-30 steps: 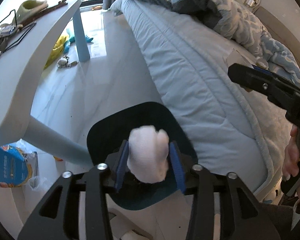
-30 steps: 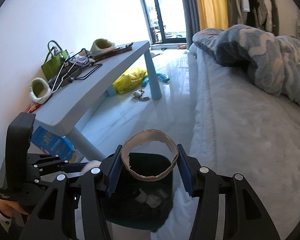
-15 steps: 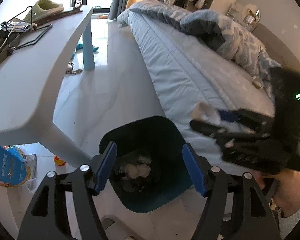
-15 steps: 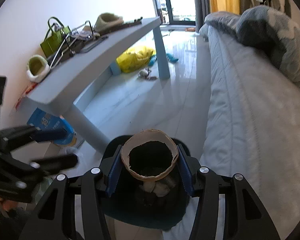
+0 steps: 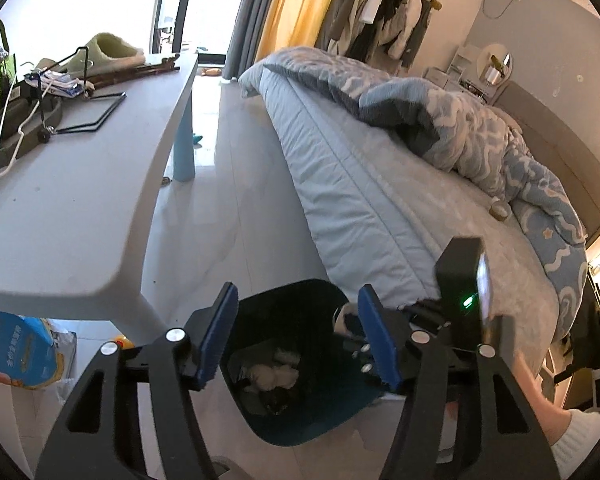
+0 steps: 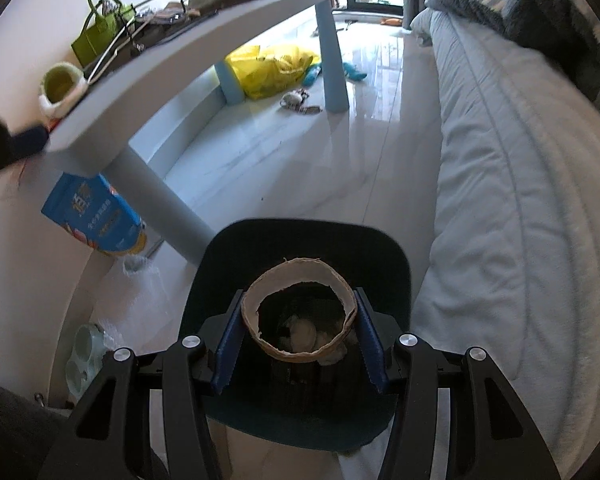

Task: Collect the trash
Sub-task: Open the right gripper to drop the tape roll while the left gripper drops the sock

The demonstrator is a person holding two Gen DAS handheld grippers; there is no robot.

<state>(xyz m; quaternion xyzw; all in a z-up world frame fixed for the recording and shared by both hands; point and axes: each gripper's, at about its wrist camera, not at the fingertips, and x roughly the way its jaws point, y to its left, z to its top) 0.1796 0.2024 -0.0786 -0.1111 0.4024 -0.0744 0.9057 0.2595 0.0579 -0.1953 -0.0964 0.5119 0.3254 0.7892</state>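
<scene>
A dark teal trash bin (image 5: 284, 424) (image 6: 396, 264) stands on the floor between a table leg and the bed, with crumpled white tissue (image 5: 274, 374) (image 6: 302, 332) inside. My left gripper (image 5: 296, 338) hangs above the bin with nothing between its blue pads; its jaws are closing. My right gripper (image 6: 300, 334) is shut on a brown cardboard tube (image 6: 300, 280), held open end toward the camera right over the bin's mouth. In the left wrist view the right gripper's black body sits at the bin's right side, its fingertips hidden behind my own finger.
A pale blue table (image 5: 72, 208) (image 6: 188, 64) carries a green bag, slippers and wire hangers. The bed (image 5: 380, 184) (image 6: 512, 200) lines the right. A blue package (image 6: 96, 216), a yellow bag (image 6: 272, 68) and small bits lie on the glossy floor.
The left gripper let the white tissue wad drop into the bin, opened wide, then rose and narrowed. The right gripper came down with the cardboard tube to just above the bin.
</scene>
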